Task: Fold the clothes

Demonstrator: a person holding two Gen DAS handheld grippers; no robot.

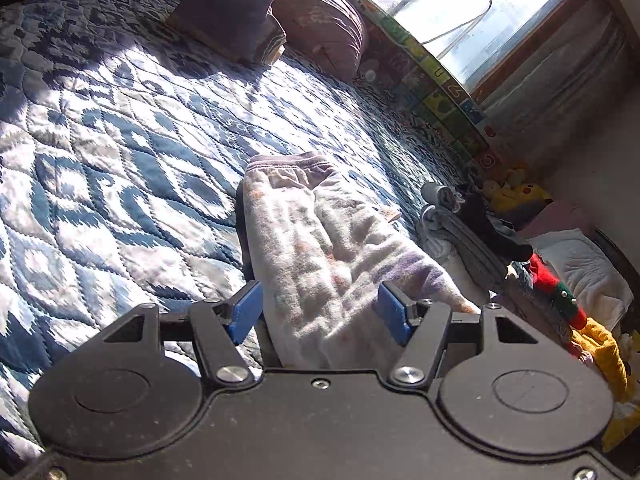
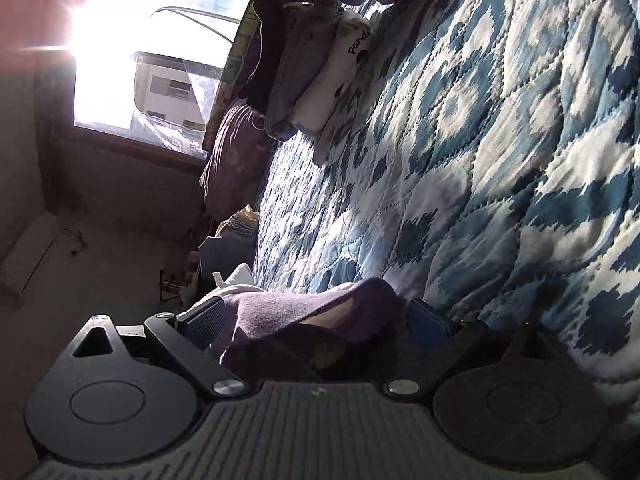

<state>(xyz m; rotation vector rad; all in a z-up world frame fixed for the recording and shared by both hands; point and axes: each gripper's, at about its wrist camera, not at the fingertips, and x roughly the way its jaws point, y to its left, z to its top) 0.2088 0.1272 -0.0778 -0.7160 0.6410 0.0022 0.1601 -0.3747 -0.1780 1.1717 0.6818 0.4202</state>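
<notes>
I count one quilt (image 1: 120, 140), one window (image 1: 480, 12), and one fleece garment (image 1: 320, 248) on the quilt. By the window I count one folded stack (image 1: 228, 20) and one pillow (image 1: 320, 16).

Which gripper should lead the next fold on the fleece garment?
Probably left. The left gripper straddles the pale fleece garment with most of it visible ahead; the right gripper sees only bunched purple fabric.

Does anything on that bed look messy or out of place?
Yes: a jumbled pile of unfolded clothes spills along the edge of the quilt, unlike the neat folded stack near the pillow.
</notes>
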